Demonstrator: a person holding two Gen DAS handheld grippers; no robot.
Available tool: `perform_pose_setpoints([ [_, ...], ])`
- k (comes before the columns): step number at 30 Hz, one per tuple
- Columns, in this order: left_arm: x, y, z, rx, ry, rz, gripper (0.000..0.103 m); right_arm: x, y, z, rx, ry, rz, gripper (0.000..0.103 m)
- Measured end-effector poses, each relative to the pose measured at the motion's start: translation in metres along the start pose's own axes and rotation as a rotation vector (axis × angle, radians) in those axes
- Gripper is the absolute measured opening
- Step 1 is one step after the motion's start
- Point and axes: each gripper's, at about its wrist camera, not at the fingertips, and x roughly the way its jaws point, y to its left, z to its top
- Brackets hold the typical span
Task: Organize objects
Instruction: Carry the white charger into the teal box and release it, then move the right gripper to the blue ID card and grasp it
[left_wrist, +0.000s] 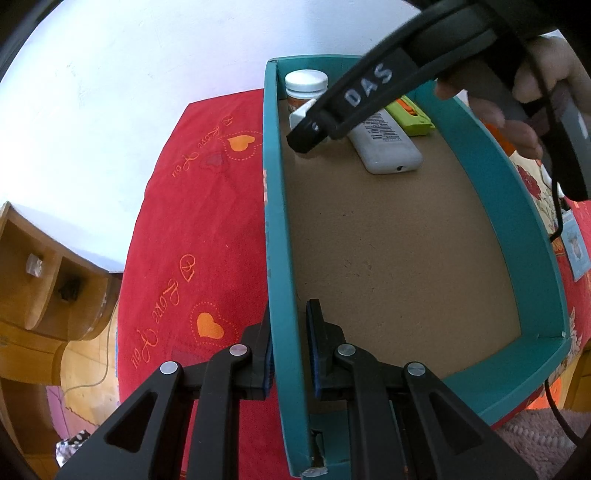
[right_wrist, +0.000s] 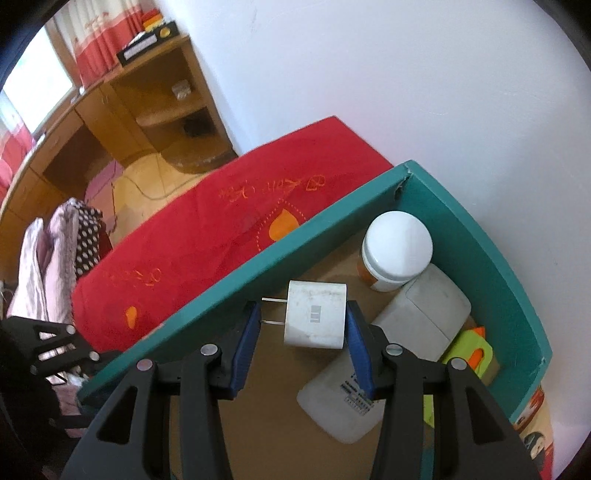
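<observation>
Clamped on the near left wall of the teal box (left_wrist: 284, 221) to steady it, left gripper (left_wrist: 290, 354); gripping a white charger (right_wrist: 314, 314) over the far corner, right gripper (right_wrist: 303, 347), beside jar (right_wrist: 397, 247) and remote (right_wrist: 388, 350).

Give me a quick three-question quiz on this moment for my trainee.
1. True or false: the left gripper is clamped on the teal box wall.
2. What does the right gripper hold? A) the white jar B) the white charger C) the green cutter
3. Fill in: the white remote lies ____ the box.

Key: 1 true; 2 B; 3 inside.
</observation>
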Motion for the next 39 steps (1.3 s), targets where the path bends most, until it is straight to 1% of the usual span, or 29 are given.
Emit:
perform_pose_setpoints([
  [12,0.0,0.0,0.0,-0.001,0.0,-0.001,0.014,0.018,0.003,-0.002,-0.028,0.035,-0.026,0.046],
  [19,0.0,0.0,0.001,-0.008,0.0,-0.008,0.014,0.017,0.003,-0.003,0.012,0.02,-0.053,0.047],
  [25,0.0,-0.001,0.002,-0.007,0.0,-0.009,0.014,-0.006,0.0,-0.008,0.058,-0.043,-0.04,0.048],
  [29,0.001,-0.002,0.003,-0.004,0.0,-0.011,0.014,-0.028,-0.006,-0.018,0.109,-0.091,-0.026,0.048],
  [32,0.001,-0.002,0.003,-0.004,0.0,-0.011,0.014,-0.046,-0.01,-0.033,0.16,-0.107,-0.017,0.048],
  [39,0.001,-0.003,0.004,-0.006,0.002,-0.015,0.014,-0.08,-0.02,-0.075,0.298,-0.117,-0.028,0.048],
])
